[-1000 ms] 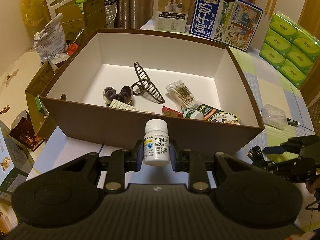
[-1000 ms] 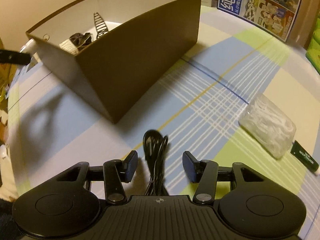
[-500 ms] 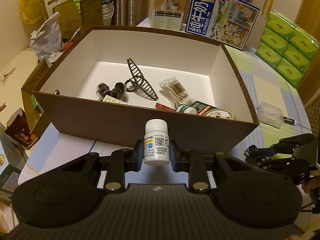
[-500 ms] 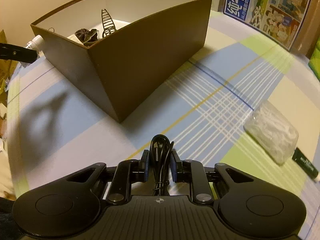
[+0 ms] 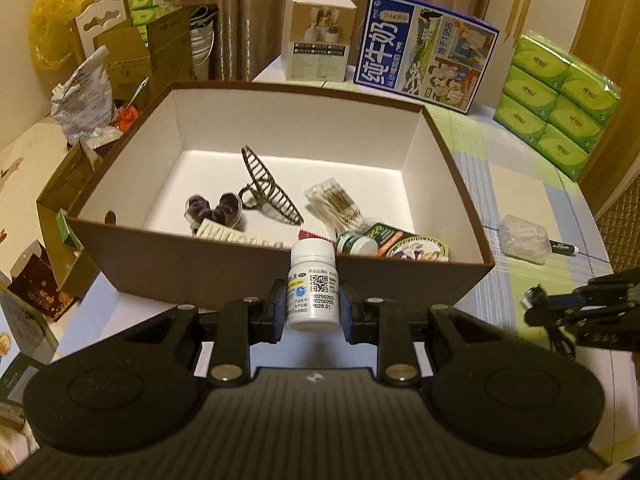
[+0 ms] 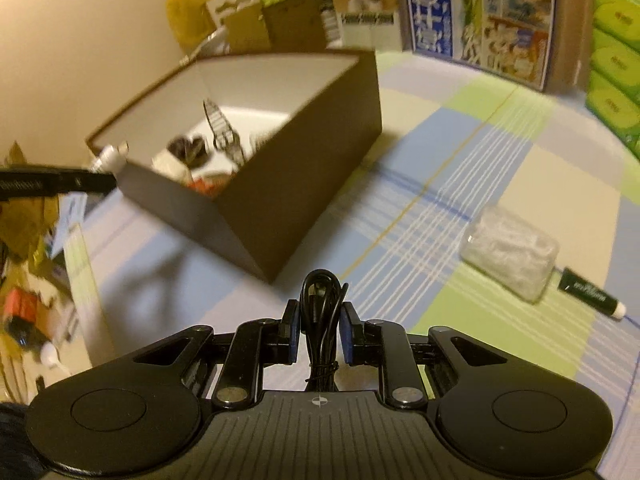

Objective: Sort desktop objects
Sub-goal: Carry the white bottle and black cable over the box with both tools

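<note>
Left wrist view: both grippers carried items toward the brown box (image 5: pixel 280 276).
Left gripper (image 5: pixel 313 307) jaws clamped a white pill bottle (image 5: pixel 313 280) upright before the box wall; right gripper (image 6: pixel 319 330) jaws were closed tight on a coiled black cable (image 6: pixel 322 300), likely for dropping in.

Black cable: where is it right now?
The black cable is clamped in the right gripper, bottom centre of the right wrist view, in front of the brown box's near corner.

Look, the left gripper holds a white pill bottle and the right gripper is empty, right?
Not quite. The left gripper does hold the white pill bottle, but the right gripper isn't empty: the right wrist view shows it shut on a bundled black cable.
</note>
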Motion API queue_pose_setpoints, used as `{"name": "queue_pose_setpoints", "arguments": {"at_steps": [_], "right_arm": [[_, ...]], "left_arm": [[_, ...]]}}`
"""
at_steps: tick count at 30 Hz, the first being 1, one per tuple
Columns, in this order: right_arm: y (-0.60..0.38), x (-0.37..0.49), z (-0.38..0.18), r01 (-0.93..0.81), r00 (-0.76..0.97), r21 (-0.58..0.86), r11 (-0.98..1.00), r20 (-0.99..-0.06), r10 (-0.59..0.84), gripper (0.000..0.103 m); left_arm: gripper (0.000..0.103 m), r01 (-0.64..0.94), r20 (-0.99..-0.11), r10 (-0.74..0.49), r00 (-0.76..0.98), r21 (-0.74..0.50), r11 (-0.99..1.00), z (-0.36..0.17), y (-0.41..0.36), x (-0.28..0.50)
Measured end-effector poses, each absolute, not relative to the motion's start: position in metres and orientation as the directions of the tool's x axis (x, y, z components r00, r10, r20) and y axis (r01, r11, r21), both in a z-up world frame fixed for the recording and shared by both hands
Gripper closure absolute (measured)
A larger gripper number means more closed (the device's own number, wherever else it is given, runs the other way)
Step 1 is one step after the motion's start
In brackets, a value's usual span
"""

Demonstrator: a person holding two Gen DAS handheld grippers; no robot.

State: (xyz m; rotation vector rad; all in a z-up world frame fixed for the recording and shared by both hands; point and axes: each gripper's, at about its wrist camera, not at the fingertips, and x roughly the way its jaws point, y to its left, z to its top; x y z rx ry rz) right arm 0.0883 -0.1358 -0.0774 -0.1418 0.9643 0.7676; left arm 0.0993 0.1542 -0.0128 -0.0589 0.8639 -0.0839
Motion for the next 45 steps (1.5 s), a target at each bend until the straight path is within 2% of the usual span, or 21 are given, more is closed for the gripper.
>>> {"name": "queue_pose_setpoints", "arguments": {"at_steps": [11, 19, 26, 45], "right_arm": [[-0.108, 0.105, -0.009, -0.672, 0.405, 0.264, 0.692, -0.651, 0.642, 0.086], [-0.048, 0.139, 0.008, -0.717, 0.408, 0.259, 0.648, -0.597, 0.691, 0.086], [0.006, 0.168, -0.004, -0.721, 0.407, 0.231, 0.654, -0.622, 0.669, 0.086], [0.067, 0.245, -0.062, -0.613, 0.425, 0.158, 0.774, -0.76, 0.492, 0.086]], "left_arm": [[0.081, 0.099, -0.711, -0.134, 0.691, -0.09, 0.991, 0.009, 0.163, 0.12], [0.081, 0.142, -0.691, -0.13, 0.711, -0.04, 0.989, 0.018, 0.18, 0.161], [0.081, 0.152, -0.705, -0.1, 0.702, 0.012, 0.988, 0.013, 0.206, 0.21], [0.081, 0.16, -0.82, -0.082, 0.566, 0.012, 0.987, -0.049, 0.246, 0.323]]}}
